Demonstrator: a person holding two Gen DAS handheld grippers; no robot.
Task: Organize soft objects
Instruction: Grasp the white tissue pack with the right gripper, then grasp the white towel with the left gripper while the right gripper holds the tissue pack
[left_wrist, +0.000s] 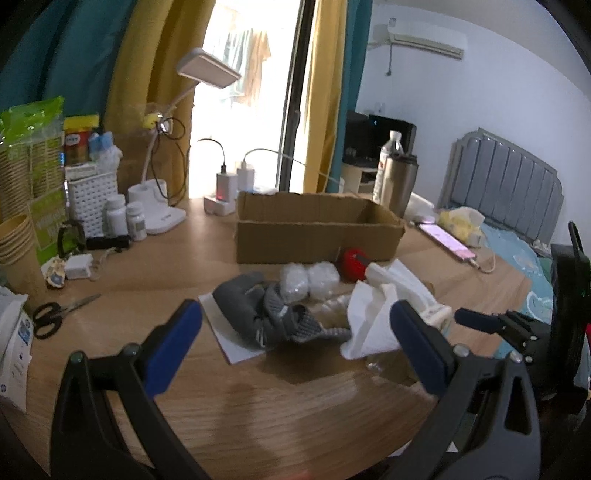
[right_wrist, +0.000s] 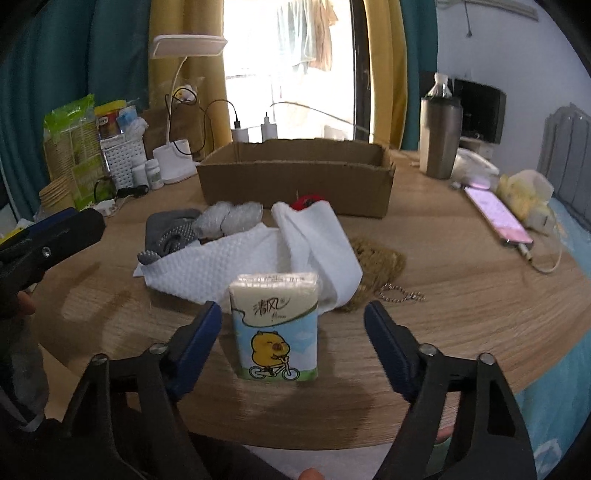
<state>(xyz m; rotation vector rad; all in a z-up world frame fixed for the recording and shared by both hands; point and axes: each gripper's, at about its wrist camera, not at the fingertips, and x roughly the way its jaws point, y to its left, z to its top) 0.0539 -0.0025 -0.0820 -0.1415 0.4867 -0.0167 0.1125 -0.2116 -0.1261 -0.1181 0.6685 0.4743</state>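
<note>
The wooden desk (right_wrist: 461, 266) fills both views. The cardboard box (right_wrist: 295, 177) sits open-topped at 12 o'clock of the pile of soft things, toward the window.

In front of the box lies the white paper towel (right_wrist: 229, 258), crumpled and partly folded over itself. At its 10 o'clock lies the grey sock (right_wrist: 173, 229), touching its edge, and at the sock's 2 o'clock two white mesh bundles (right_wrist: 231, 218) lie side by side. A brown fuzzy keychain toy (right_wrist: 376, 262) lies at 3 o'clock of the towel, partly under it, with its ball chain trailing on the wood. A red object (left_wrist: 352, 264) shows just in front of the box wall; what it is cannot be told.

The tissue pack (right_wrist: 275, 328), printed with a yellow cartoon animal on a bicycle, stands upright at 6 o'clock of the towel.

The right gripper (right_wrist: 293, 339) has its jaws spread wide on either side of the pack, neither pad touching it. The left gripper (left_wrist: 295, 339) hovers before the sock, jaws released and holding nothing.
</note>
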